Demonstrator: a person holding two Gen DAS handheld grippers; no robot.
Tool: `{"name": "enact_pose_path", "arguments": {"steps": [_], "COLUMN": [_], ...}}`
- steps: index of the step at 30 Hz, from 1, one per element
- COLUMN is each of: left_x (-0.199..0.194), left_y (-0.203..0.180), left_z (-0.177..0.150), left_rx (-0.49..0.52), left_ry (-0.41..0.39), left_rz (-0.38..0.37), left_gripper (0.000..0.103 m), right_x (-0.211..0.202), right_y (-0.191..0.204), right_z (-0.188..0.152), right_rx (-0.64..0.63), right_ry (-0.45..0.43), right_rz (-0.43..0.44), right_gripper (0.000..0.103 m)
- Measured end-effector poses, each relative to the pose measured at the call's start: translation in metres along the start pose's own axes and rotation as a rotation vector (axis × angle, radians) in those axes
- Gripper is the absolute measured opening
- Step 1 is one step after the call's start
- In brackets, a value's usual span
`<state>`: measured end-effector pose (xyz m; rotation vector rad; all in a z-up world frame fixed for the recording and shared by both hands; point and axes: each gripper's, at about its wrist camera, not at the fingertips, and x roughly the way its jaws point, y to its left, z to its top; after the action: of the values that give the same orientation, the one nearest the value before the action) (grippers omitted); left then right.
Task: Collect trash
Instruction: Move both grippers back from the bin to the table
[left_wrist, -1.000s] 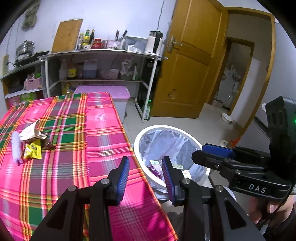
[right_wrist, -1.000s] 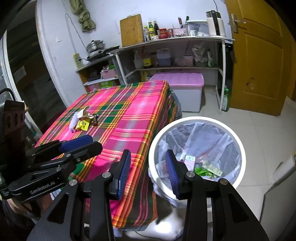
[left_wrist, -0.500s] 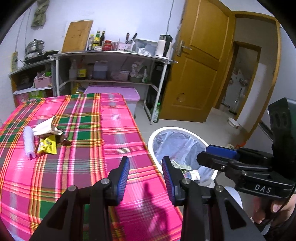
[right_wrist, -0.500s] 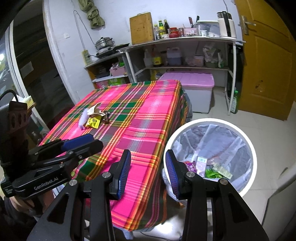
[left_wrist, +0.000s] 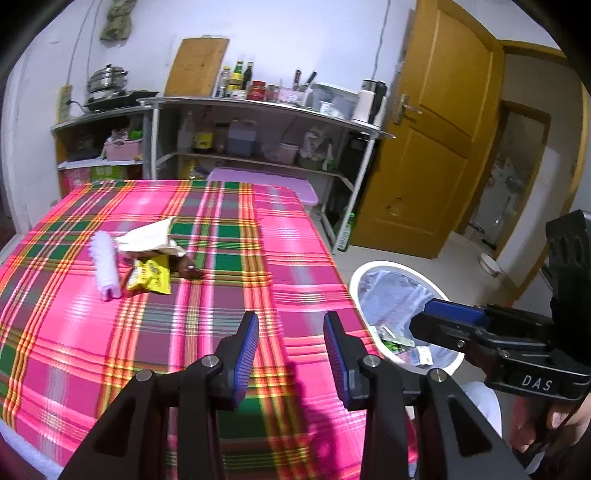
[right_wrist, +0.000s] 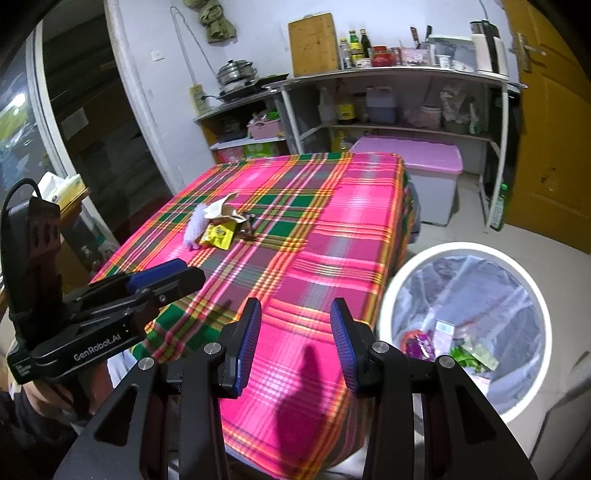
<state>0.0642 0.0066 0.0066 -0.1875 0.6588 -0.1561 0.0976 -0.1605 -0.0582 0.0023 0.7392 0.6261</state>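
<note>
Left wrist view: left gripper (left_wrist: 290, 338) at bottom centre, jaws apart, nothing between. Trash pile left of centre on plaid table (left_wrist: 92, 354): white roll (left_wrist: 105, 267), paper bag (left_wrist: 149, 240), yellow packet (left_wrist: 149, 278). Bin (left_wrist: 356, 284) at right held some rubbish.

Right wrist view: right gripper (right_wrist: 295, 336) also apart, empty. Pile at upper centre, well apart from bin at lower right. Judged partly done; table pile left to collect.
</note>
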Motion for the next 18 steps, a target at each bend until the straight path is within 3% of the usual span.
{"name": "enact_pose_path", "arguments": {"steps": [18], "left_x": [-0.007], "left_y": [0.075], "left_z": [0.006], "left_rx": [-0.106], "left_ry": [-0.031], "left_rz": [0.142], "left_gripper": [0.036], "right_x": [0.037], "right_y": [0.021], "right_z": [0.027], "right_rx": [-0.037], "right_ry": [0.019], "right_rz": [0.059], "right_gripper": [0.041]}}
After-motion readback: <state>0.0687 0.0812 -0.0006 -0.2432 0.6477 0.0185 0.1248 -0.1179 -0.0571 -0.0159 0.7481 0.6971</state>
